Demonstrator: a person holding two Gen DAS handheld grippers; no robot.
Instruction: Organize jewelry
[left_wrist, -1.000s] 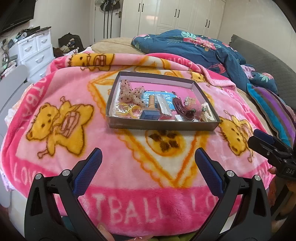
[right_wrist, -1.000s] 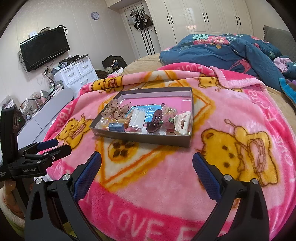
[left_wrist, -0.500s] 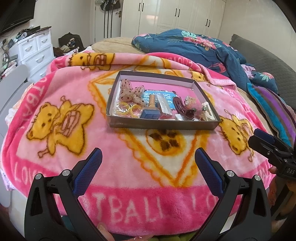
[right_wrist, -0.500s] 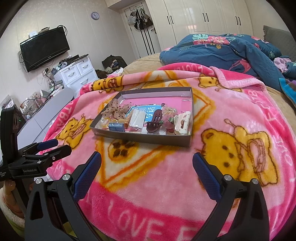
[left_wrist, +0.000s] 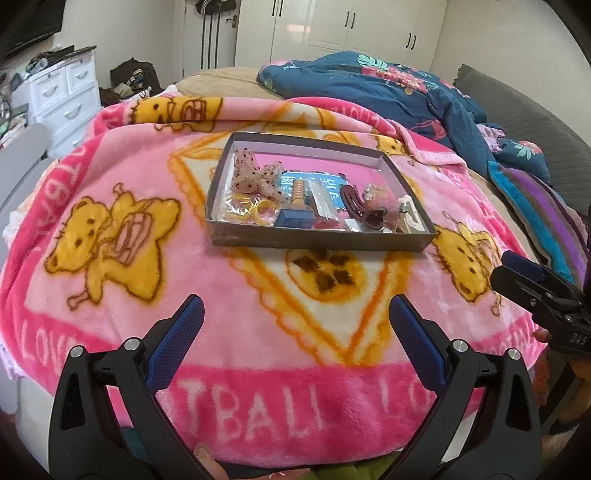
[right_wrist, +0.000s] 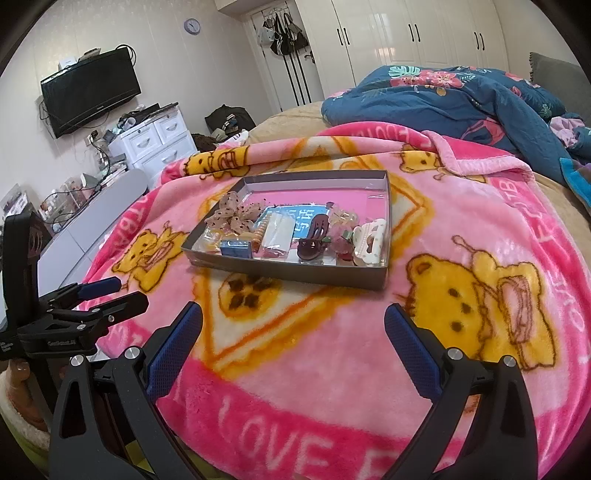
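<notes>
- Shallow grey box (left_wrist: 317, 242) sits mid-blanket, dead ahead at 12 o'clock from the left gripper, slightly toward 11 o'clock from the right one. Low walls, open top.
- Contents are crowded against the near wall; the far half of the box floor is mostly bare pink.
- Left end: spotted bow (left_wrist: 255, 177) with yellow rings (left_wrist: 255, 210) just in front of it (rings look bagged in clear plastic).
- Middle: small blue box (left_wrist: 293, 218) touching the near wall, a ribbed orange piece standing behind it, clear packet (left_wrist: 321, 197) just beside.
- Right of middle: dark red hair clip (left_wrist: 364, 208); cream claw clip (right_wrist: 371, 240) at the right end, tight to the right wall.
- Pink bear blanket (left_wrist: 110, 240) runs wide around the box on all sides; open flat room between box near wall and both grippers. Far edge is rumpled into a fold.
- Left gripper (left_wrist: 293, 321): jaws spread wide, nothing between them, low over the near blanket edge, well apart from the box.
- Right gripper (right_wrist: 293, 325): same, fully spread, empty, well apart from the box.
- Each gripper shows in the other's view: right one at 3 o'clock, left one at 9 o'clock.
- Blue floral duvet (right_wrist: 461, 96) heaped at 1 o'clock beyond the blanket (clear of the box).
- White drawers (right_wrist: 159, 140) at 10 o'clock, off the bed.
</notes>
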